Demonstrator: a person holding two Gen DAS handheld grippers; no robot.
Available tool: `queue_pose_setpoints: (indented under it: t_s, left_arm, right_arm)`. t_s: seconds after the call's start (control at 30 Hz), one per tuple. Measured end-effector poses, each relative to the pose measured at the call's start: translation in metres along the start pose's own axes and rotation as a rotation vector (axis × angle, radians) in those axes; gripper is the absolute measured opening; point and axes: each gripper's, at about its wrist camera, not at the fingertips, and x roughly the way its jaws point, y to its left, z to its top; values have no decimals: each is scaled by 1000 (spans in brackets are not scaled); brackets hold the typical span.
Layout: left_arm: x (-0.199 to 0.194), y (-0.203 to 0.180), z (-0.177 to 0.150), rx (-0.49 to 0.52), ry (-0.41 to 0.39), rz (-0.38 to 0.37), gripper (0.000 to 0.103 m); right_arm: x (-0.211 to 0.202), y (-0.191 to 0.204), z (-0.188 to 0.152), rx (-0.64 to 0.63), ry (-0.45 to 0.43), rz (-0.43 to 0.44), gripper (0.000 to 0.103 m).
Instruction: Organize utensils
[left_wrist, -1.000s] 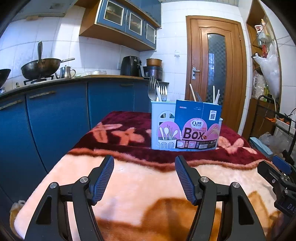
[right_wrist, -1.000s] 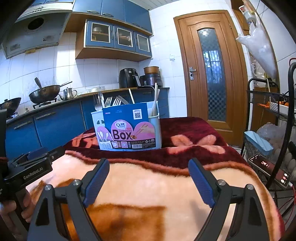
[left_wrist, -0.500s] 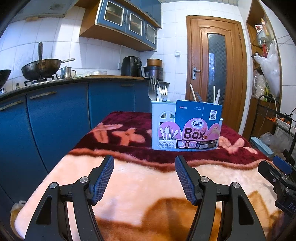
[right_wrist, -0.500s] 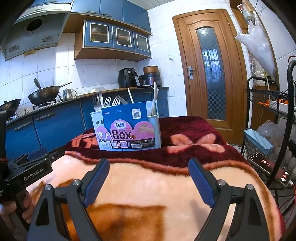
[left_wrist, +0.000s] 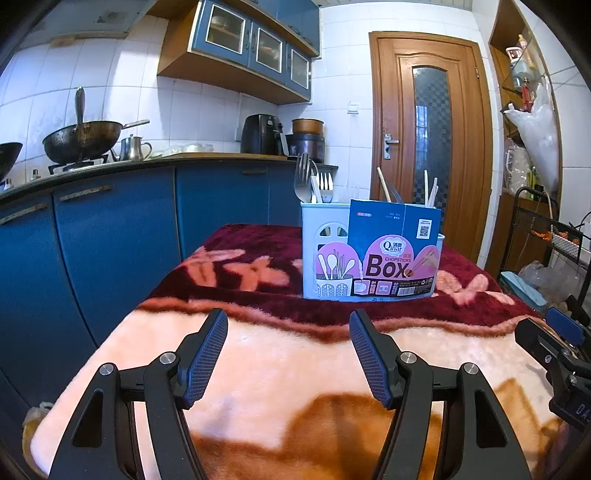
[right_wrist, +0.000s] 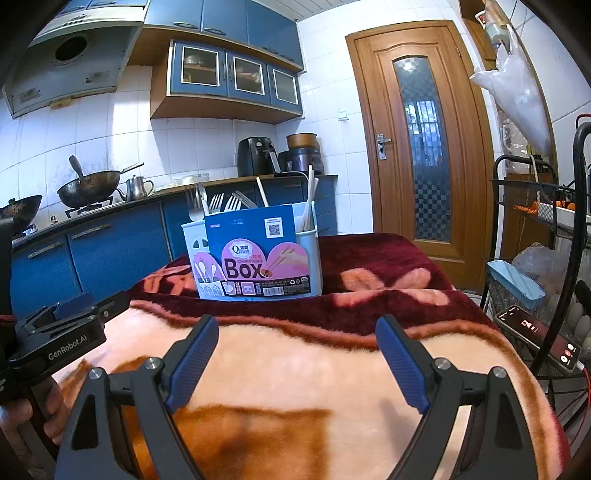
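Both cameras look forward along their own fingers, tilted slightly down, toward the box (left_wrist: 371, 251) standing well ahead on the blanket (left_wrist: 280, 354). The left wrist view sits left of the box's centre line and shows its left wall. The right wrist view (right_wrist: 255, 254) sits to the right and catches the left gripper (right_wrist: 59, 332) at its left edge. Both share the box, counter (left_wrist: 110, 166) and door (left_wrist: 428, 140).

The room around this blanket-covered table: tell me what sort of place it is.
Most likely a home kitchen. A wok sits on a stove, blue cabinets run under a counter, and a utensil holder stands on the table.
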Motion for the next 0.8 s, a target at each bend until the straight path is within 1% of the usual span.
queue_pose_setpoints:
  t_s: [0.8]
  left_arm:
    - [-1, 0, -1, 4, -8, 3, 70]
  right_arm:
    - [0, 0, 0, -3, 0, 1, 89]
